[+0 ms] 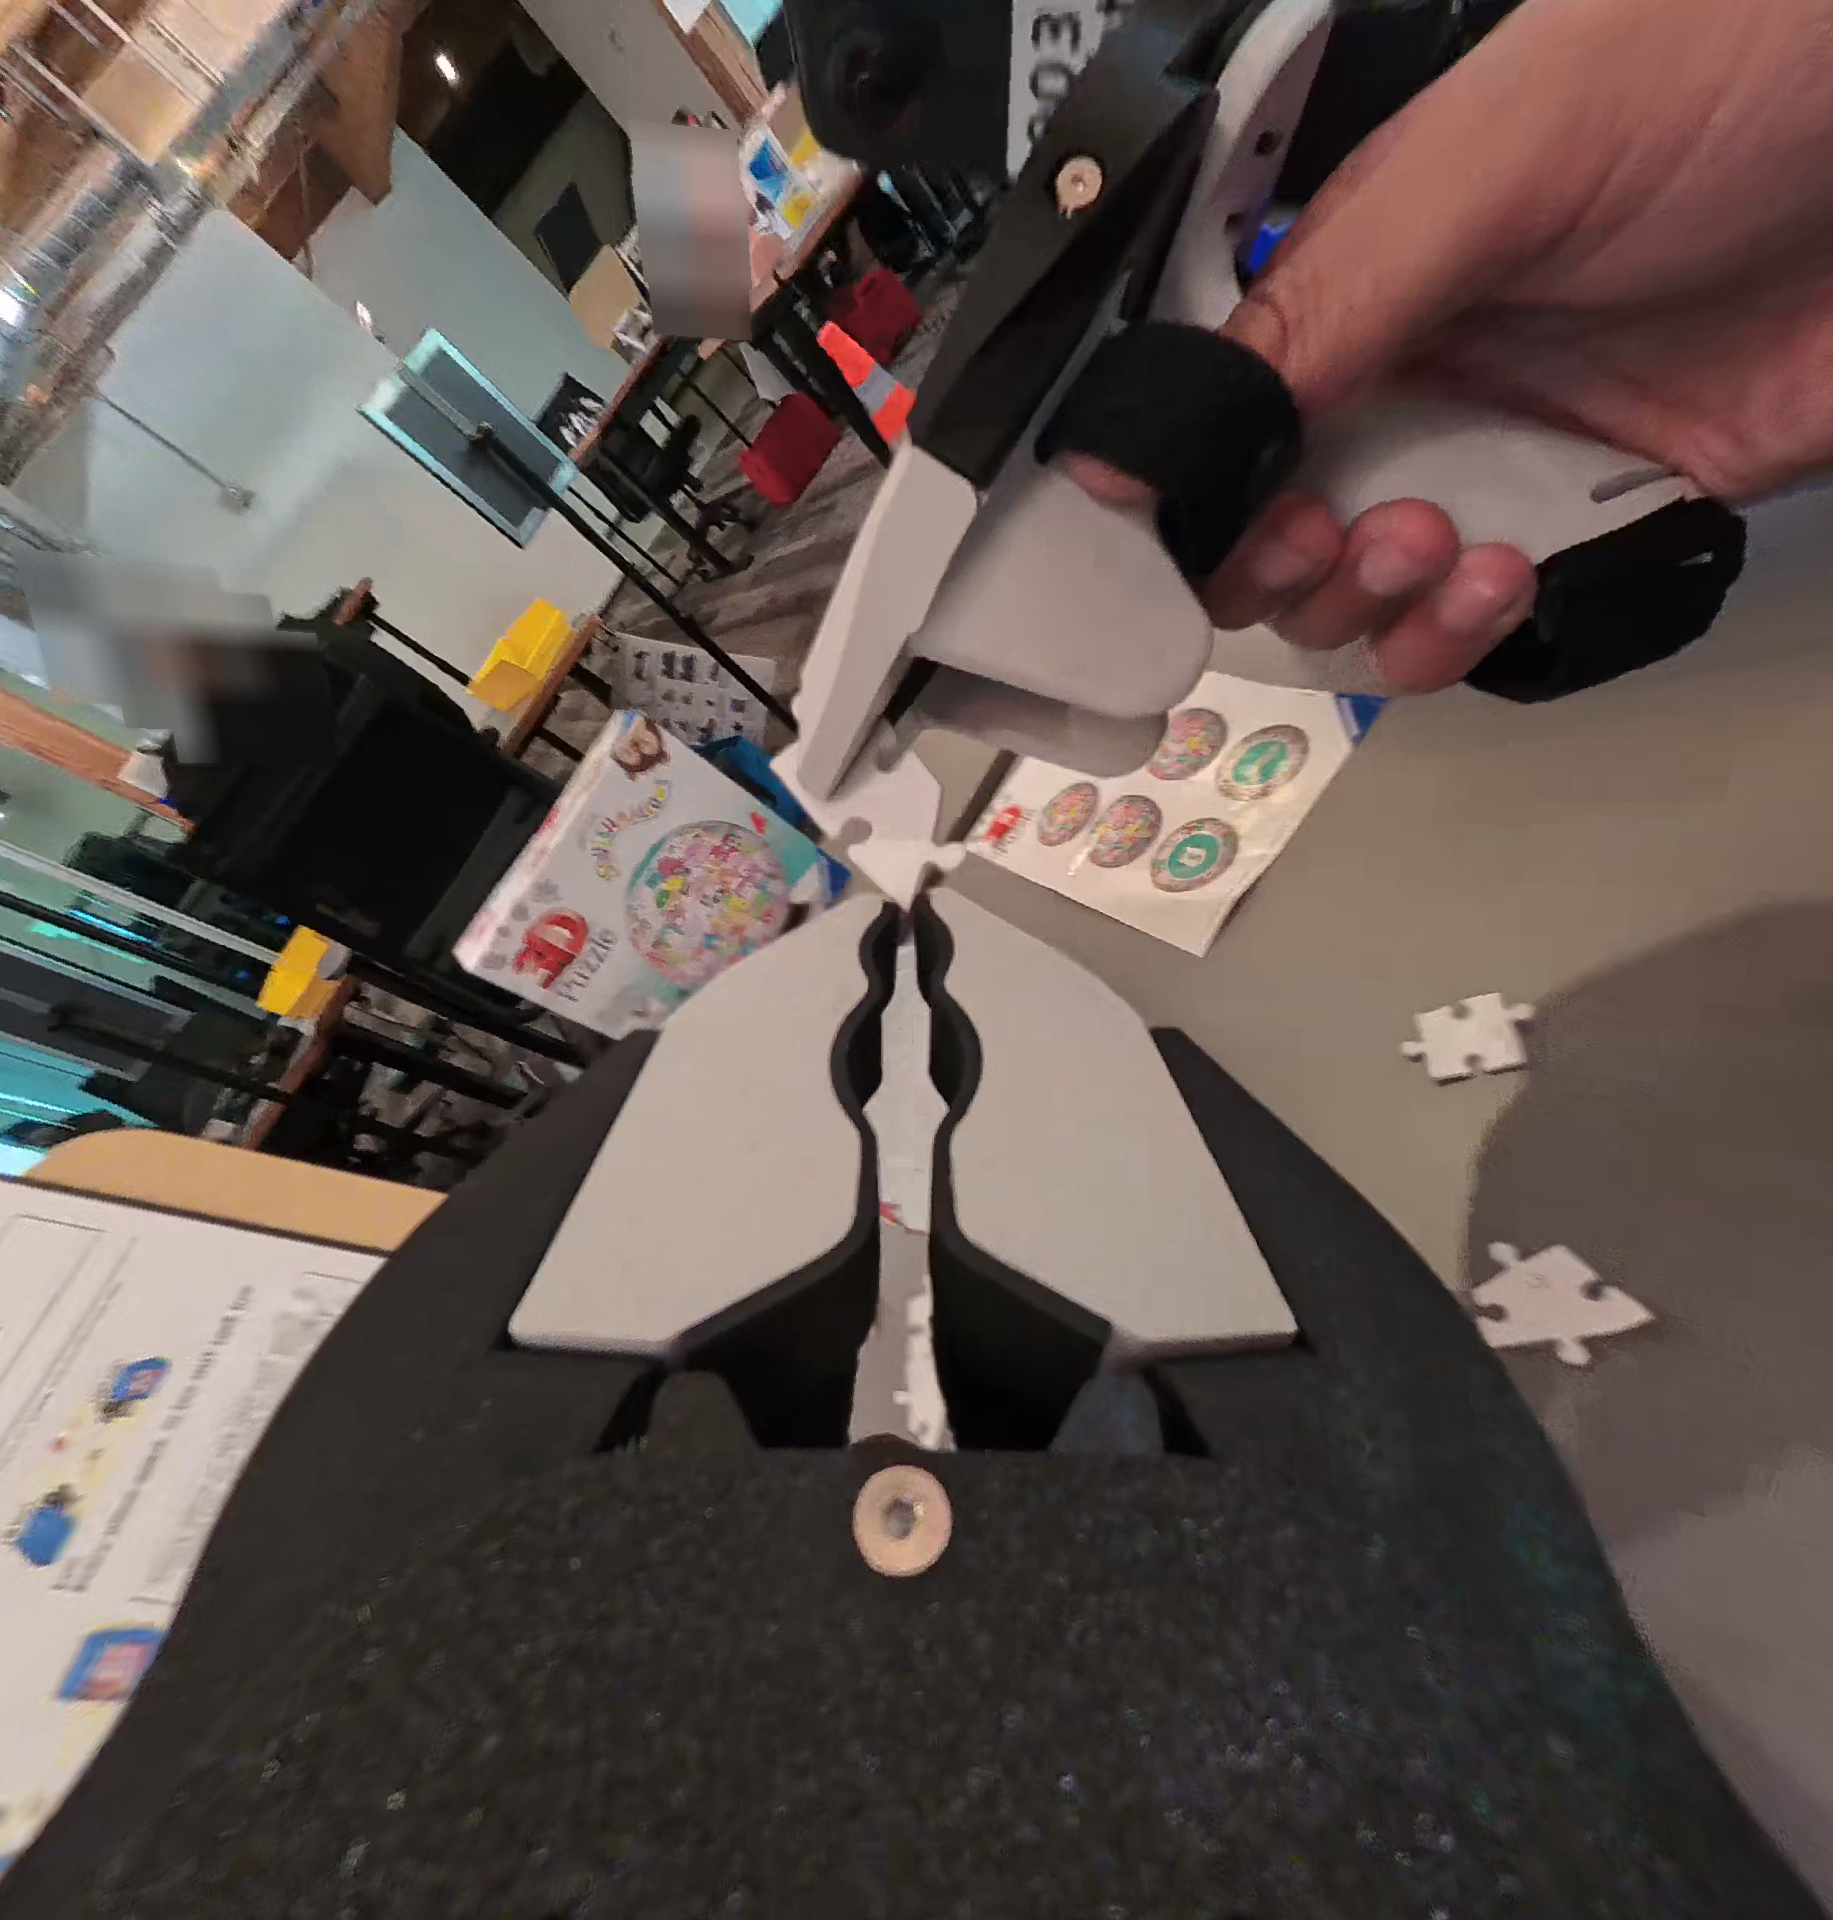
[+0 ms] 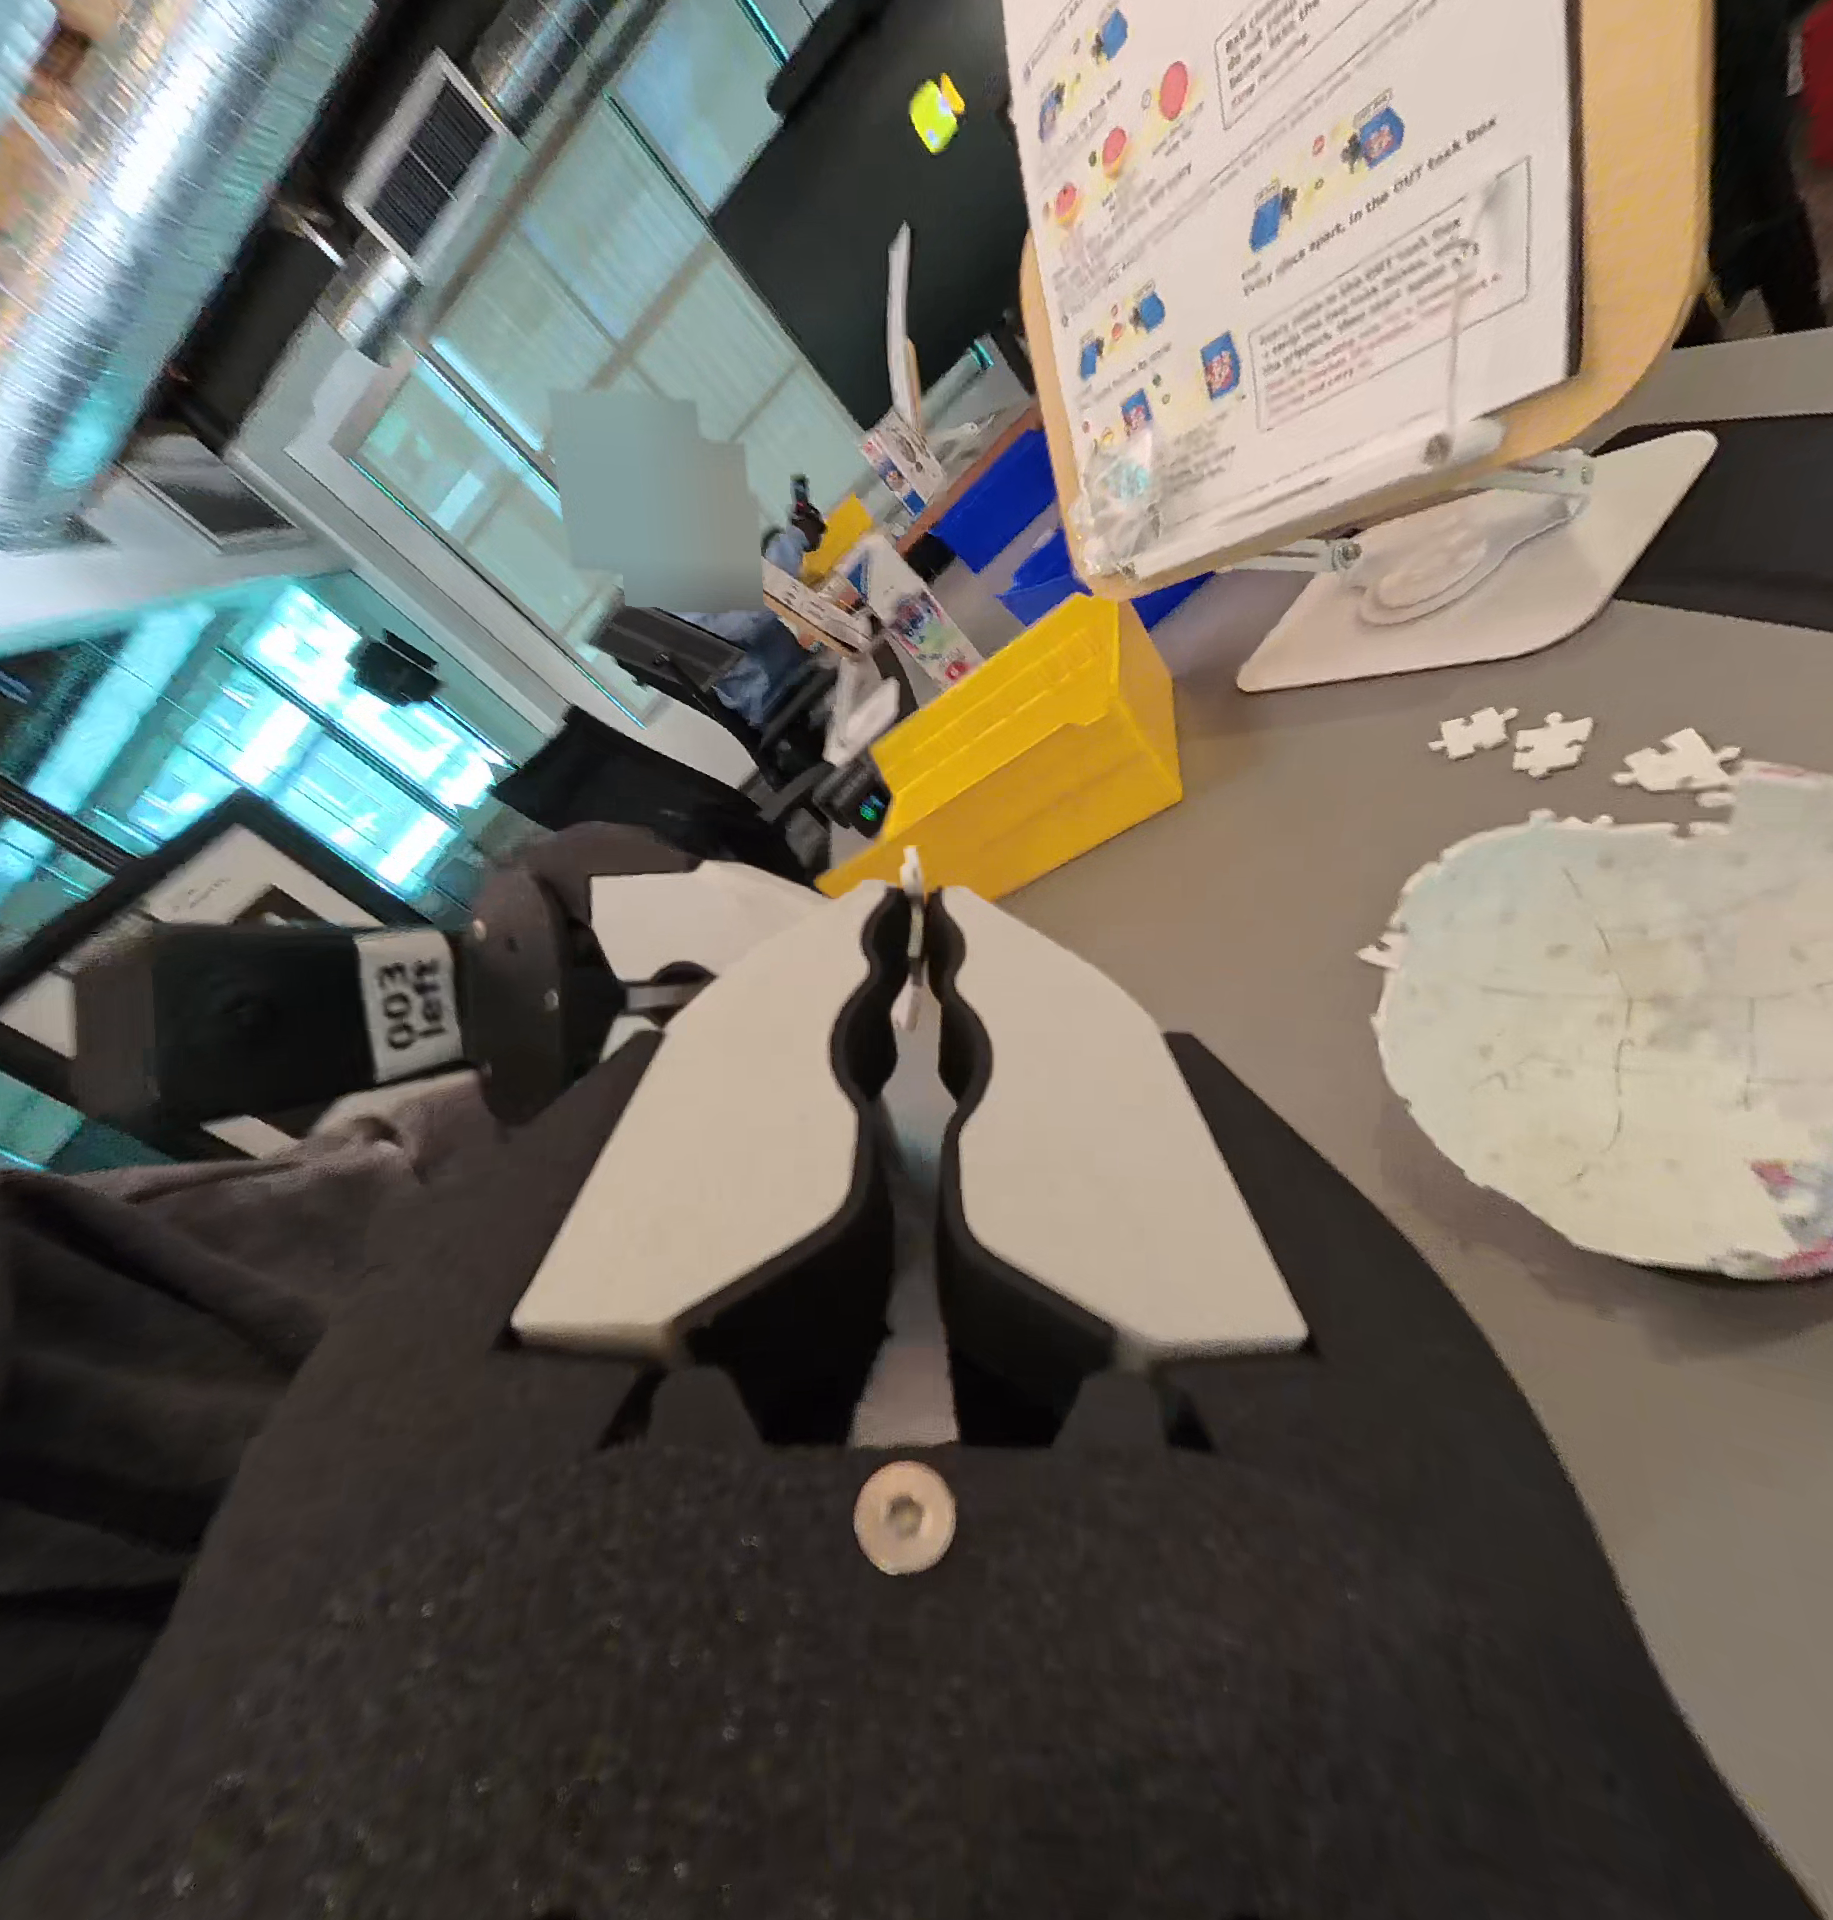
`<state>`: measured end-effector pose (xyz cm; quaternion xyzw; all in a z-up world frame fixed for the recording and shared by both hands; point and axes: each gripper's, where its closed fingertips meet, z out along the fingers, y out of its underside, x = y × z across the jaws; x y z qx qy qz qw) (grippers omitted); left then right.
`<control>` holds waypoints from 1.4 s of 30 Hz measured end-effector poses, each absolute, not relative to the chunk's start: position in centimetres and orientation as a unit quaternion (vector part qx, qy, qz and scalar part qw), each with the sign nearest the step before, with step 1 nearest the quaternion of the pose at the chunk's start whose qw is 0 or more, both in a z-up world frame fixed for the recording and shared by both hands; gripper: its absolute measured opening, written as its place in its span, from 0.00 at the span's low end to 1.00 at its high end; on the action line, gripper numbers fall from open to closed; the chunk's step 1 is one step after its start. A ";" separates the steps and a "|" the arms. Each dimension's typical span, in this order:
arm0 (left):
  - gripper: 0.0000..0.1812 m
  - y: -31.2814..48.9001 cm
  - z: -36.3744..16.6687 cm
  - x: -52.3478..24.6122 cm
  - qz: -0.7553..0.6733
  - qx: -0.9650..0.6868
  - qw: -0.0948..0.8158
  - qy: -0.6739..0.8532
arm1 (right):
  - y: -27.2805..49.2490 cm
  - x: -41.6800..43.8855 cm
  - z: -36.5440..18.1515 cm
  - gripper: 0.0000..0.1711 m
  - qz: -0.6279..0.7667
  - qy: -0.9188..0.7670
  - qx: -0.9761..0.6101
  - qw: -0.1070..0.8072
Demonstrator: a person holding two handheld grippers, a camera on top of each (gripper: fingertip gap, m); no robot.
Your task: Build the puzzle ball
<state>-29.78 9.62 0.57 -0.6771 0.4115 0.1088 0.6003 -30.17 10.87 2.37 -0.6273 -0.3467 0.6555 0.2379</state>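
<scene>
Printed puzzle box (image 1: 642, 883) — lettering on lid.

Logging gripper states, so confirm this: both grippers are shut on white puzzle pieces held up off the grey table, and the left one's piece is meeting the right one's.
That is nearly right. In the right wrist view the right gripper is shut on a piece; in the left wrist view the left gripper is shut on its own piece. The table is grey. The pieces sit close, not visibly joined.
</scene>
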 end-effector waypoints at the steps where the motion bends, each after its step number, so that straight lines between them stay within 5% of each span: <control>1: 0.01 9.4 0.0 -29.5 0.090 -0.687 0.597 0.404 | 10.7 -29.9 1.8 0.01 0.635 -0.365 -0.634 0.250; 7: 0.09 6.9 -2.3 -28.2 -0.151 -0.755 0.562 0.303 | 8.3 -28.2 -0.9 0.02 0.478 -0.547 -0.593 0.348; 12: 0.10 3.6 -4.5 -25.9 -0.365 -0.749 0.464 0.300 | 3.9 -27.3 -1.8 0.02 0.498 -0.602 -0.555 0.286; 17: 0.00 1.5 -6.2 -23.8 -0.376 -0.734 0.461 0.328 | 1.6 -27.0 -2.0 0.02 0.529 -0.608 -0.539 0.246; 34: 0.02 0.5 -5.6 -21.9 -0.461 -0.699 0.464 0.289 | 0.0 -26.4 -3.0 0.02 0.498 -0.627 -0.540 0.258; 39: 0.01 1.2 -5.6 -23.1 -0.484 -0.692 0.472 0.251 | 1.1 -26.2 -1.7 0.13 0.520 -0.597 -0.538 0.289; 42: 0.01 1.4 -5.5 -23.7 -0.503 -0.686 0.471 0.232 | 2.3 -25.3 -1.1 0.10 0.501 -0.593 -0.550 0.309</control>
